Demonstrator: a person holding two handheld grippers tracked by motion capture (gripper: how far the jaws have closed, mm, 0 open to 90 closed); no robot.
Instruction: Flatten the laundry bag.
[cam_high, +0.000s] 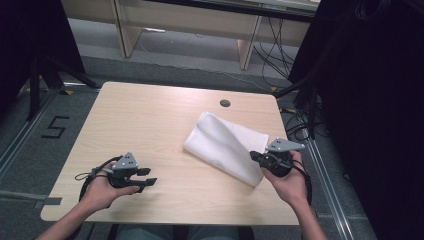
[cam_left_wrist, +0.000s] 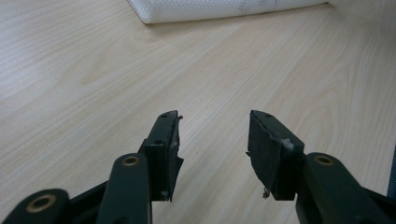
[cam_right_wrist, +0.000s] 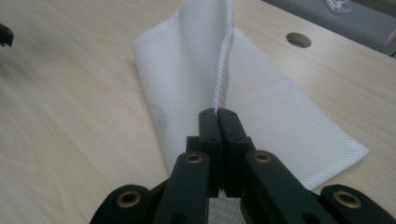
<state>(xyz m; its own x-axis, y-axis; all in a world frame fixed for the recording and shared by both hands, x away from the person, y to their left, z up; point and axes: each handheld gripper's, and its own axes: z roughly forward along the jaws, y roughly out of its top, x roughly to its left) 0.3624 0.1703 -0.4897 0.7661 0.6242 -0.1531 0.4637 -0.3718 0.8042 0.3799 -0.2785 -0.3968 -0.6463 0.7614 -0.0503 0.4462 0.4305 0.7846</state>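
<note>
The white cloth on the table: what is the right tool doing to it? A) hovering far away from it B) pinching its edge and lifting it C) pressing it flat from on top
B: in the right gripper view the right tool has its black jaws closed on the seamed edge of the white cloth, which rises in a fold above the table.
</note>
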